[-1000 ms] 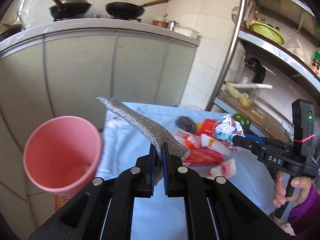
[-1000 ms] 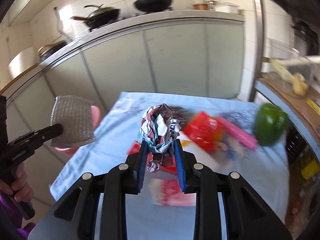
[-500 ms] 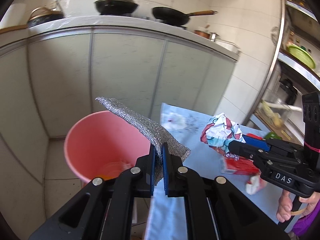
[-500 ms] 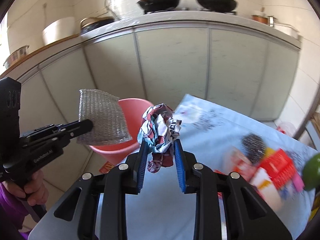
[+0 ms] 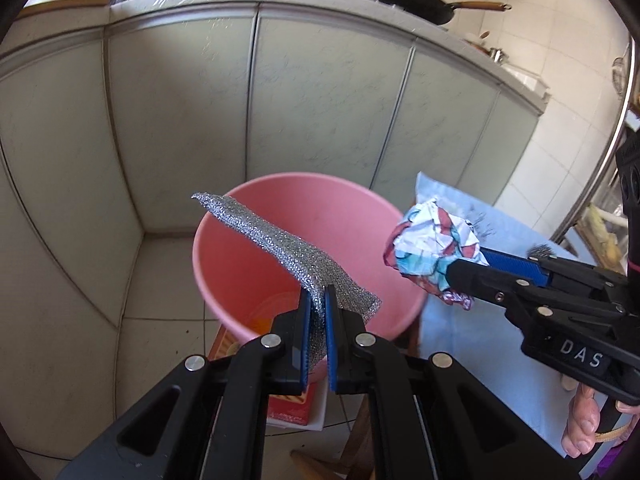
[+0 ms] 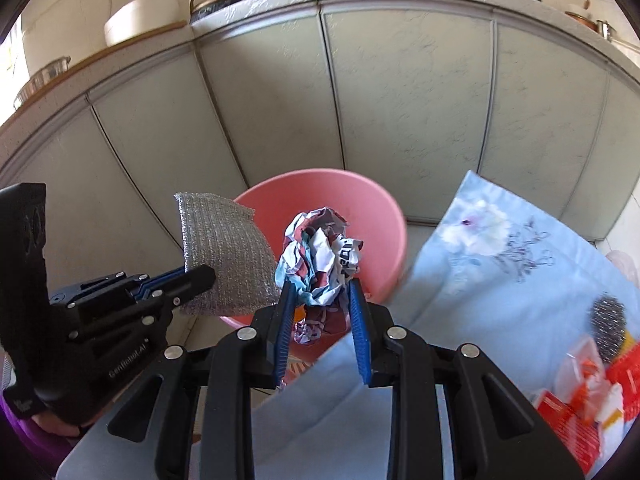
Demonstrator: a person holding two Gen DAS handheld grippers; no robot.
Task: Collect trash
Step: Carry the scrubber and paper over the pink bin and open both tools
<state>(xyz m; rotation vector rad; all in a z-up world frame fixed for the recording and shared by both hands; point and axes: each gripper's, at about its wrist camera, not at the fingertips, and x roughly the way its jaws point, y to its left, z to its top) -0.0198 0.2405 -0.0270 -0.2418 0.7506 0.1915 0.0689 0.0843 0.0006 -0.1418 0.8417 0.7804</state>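
A pink plastic bucket [image 5: 304, 204] [image 6: 372, 208] stands on the tiled floor beside the table. My left gripper [image 5: 316, 300] [image 6: 200, 276] is shut on a silver scouring pad [image 5: 280, 244] [image 6: 220, 252] and holds it over the bucket's mouth. My right gripper [image 6: 320, 292] [image 5: 468, 268] is shut on a crumpled ball of printed paper [image 6: 320, 256] [image 5: 432, 240], which hangs at the bucket's right rim. Something orange lies at the bucket's bottom [image 5: 268, 312].
Grey cabinet doors [image 5: 320, 92] stand close behind the bucket, with pans [image 5: 424, 0] on the counter above. The table's pale blue cloth [image 6: 500, 280] carries a steel wool ball [image 6: 608, 316] and red and orange wrappers [image 6: 580, 400] at right. A red box [image 5: 288, 404] lies under the bucket.
Both grippers have swung left, away from the table's litter, and now hold the pad and the paper ball over the bucket. The grips are unchanged.
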